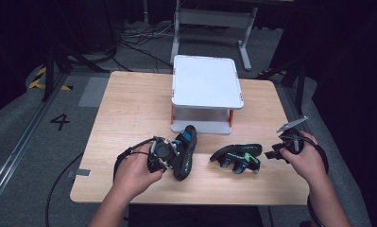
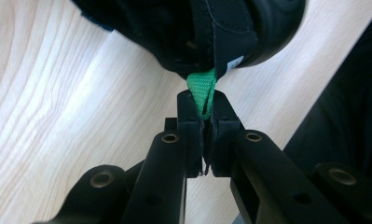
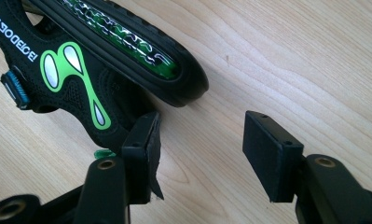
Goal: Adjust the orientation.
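Two black sandals with green and blue trim are on the wooden table (image 1: 129,109). The left sandal (image 1: 186,152) is tipped up on its edge at the left gripper (image 1: 175,160). In the left gripper view, that gripper (image 2: 203,100) is shut on the sandal's green heel loop (image 2: 200,84), and the black sandal (image 2: 221,28) hangs just beyond the jaws. The other sandal (image 1: 237,157) lies on its side at the front centre. The right gripper (image 1: 272,154) sits just right of it, open. In the right gripper view, the open gripper (image 3: 200,140) has bare table between its pads, with this sandal (image 3: 81,79) at upper left.
A white two-level rack (image 1: 206,82) with orange posts stands at the back centre of the table. The table's front edge (image 1: 191,202) runs close under both hands. Cables trail from the grippers off the table's sides.
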The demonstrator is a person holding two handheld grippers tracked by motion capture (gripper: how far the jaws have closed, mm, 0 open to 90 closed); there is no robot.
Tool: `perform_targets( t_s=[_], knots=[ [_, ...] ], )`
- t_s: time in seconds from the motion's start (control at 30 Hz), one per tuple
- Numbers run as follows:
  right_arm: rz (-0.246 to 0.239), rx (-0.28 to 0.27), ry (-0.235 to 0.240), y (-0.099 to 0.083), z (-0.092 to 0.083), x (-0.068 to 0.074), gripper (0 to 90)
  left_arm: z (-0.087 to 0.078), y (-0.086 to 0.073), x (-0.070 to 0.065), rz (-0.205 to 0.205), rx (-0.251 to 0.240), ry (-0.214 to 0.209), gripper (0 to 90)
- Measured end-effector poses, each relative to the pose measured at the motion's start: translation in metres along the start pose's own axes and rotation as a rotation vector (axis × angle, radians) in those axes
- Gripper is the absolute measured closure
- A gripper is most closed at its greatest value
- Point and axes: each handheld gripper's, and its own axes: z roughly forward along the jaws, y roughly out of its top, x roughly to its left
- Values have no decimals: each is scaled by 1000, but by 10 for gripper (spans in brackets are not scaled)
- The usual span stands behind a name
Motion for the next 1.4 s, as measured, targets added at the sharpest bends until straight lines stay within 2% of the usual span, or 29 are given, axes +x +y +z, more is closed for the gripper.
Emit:
perform_targets(
  t_s=[0.13,0.3,0.37,0.4,0.43,0.47,0.5,0.57,0.67,0.77,0.87,0.97,1.0,1.03,1.1,1.17,1.3,1.37,1.4],
  knots=[
    [8,0,-3,-4,-3,0,478,-1,11,-11,51,-19,-12,860],
    [13,-8,-10,-8,-6,-1,478,5,24,-22,93,-40,-49,859],
    [14,-9,-12,-8,-7,-1,478,6,27,-24,96,-43,-59,859],
    [17,-10,-11,-9,-8,-1,478,8,31,-28,112,-47,-77,859],
    [18,-14,-13,-10,-9,-1,478,10,35,-31,128,-43,-95,859],
    [21,-15,-13,-11,-10,-1,478,11,38,-34,132,-35,-95,860],
    [20,-17,-15,-12,-11,-1,478,13,41,-36,148,-39,-104,859],
    [19,-20,-18,-13,-12,-2,478,18,50,-45,190,-13,-113,859],
    [20,-24,-20,-14,-14,-1,478,21,54,-49,200,-16,-115,859],
    [18,-26,-21,-15,-15,-1,477,26,60,-54,232,-15,-172,881],
    [19,-24,-22,-17,-15,-1,476,30,64,-57,247,5,-158,871],
    [18,-29,-25,-19,-17,-1,473,20,60,-47,208,-31,-171,806],
    [18,-29,-25,-19,-18,-1,471,20,60,-47,208,-31,-171,780],
    [18,-29,-25,-19,-18,-1,471,15,57,-45,187,-55,-176,780],
    [17,-31,-27,-21,-17,0,459,8,55,-40,169,-83,-186,722],
    [14,-30,-29,-22,-16,1,451,0,51,-34,135,-113,-162,624],
    [6,-33,-33,-26,-17,2,439,-10,44,-20,62,-148,-111,531],
    [5,-36,-36,-27,-18,4,434,-10,42,-11,23,-145,-74,483],
    [5,-38,-37,-28,-18,4,431,-8,40,-5,-13,-137,-51,462]
  ],
)
